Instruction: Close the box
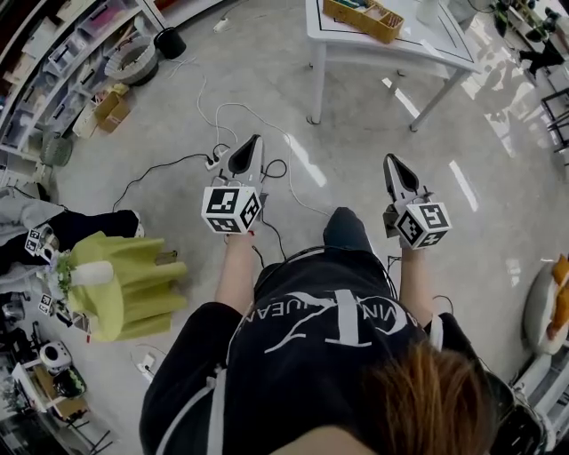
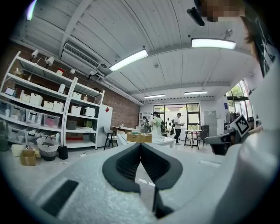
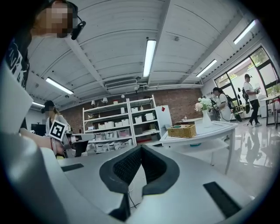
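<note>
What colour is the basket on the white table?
Tan woven wicker; the basket shows best in the right gripper view.

Bare floor [image 1: 356, 169] open ahead of left gripper [image 1: 256, 139] and right gripper [image 1: 392, 160], cables [image 1: 233, 105] trailing across it, white table [image 1: 356, 46] barring ahead right, shelving [image 1: 53, 62] and perhaps yellow-green clutter [image 1: 133, 284] crowding left.

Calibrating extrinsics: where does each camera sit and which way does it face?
Head view: on the head, looking steeply down at floor; shows torso, forearms, left hand-held gripper, right hand-held gripper.
Left gripper view: on left hand-held gripper, level, facing shelves; own shut jaws show.
Right gripper view: on right hand-held gripper, level, facing shelves; own shut jaws show.
Shared: all three see the table with the basket.
</note>
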A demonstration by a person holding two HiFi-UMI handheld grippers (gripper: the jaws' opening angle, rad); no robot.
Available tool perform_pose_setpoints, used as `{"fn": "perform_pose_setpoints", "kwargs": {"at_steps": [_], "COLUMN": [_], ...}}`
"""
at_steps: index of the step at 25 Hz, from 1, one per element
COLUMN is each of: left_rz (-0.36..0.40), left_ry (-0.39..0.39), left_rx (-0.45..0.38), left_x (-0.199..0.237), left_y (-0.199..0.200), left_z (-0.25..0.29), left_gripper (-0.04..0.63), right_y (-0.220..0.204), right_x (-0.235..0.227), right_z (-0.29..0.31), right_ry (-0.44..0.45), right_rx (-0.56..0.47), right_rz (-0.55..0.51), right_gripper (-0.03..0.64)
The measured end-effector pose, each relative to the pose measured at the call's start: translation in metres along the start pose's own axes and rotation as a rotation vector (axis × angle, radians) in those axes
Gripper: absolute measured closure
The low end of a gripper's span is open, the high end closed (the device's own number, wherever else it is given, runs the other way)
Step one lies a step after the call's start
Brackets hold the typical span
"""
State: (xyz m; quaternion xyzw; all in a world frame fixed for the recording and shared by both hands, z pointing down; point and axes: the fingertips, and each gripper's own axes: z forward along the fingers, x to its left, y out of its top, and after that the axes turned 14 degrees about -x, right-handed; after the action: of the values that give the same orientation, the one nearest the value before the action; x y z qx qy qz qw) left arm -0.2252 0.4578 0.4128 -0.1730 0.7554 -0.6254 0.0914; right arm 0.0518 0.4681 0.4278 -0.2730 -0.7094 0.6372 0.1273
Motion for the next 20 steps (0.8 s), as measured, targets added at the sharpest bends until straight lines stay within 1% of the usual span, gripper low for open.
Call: {"fn": "perform_pose_setpoints", "kwargs": {"at_steps": [4, 10, 11, 12, 17, 20], "left_rz": [0.008, -0.003, -0.008, -0.013, -0.019, -0.032], "left_ry": [0.008, 0.022, 0.018, 0.013, -0.035, -0.032], "left_rx": [0.012, 0.032, 0.038, 0.043, 0.058, 0.057], "left_x": [0.016, 0.031, 0.032, 0.032, 0.028, 0.032], "left_y": [-0.006, -0.032, -0.037, -0.04, -0.048, -0.053], "left_z": [0.034, 0.111, 0.128, 0.146, 0.235, 0.286], "left_gripper": [0.584, 0.584, 0.584, 0.584, 0.584, 0.584], "right_y": [-0.004, -0.006, -0.005, -0.004, 0.005, 0.01], "right_x": [-0.024, -0.088, -0.098, -0.109, -0.163, -0.198], "right_z": [0.034, 0.099, 0.111, 0.124, 0.178, 0.211], "right_ry": [0.007, 0.008, 0.014, 0.02, 0.03, 0.04], "right_rx": [0.008, 0.005, 0.003, 0.003, 0.022, 0.038], "right_rz": [0.01, 0.023, 0.036, 0.049, 0.057, 0.061], "right_gripper": [0.62, 0.62, 0.557, 0.463, 0.43, 0.426]}}
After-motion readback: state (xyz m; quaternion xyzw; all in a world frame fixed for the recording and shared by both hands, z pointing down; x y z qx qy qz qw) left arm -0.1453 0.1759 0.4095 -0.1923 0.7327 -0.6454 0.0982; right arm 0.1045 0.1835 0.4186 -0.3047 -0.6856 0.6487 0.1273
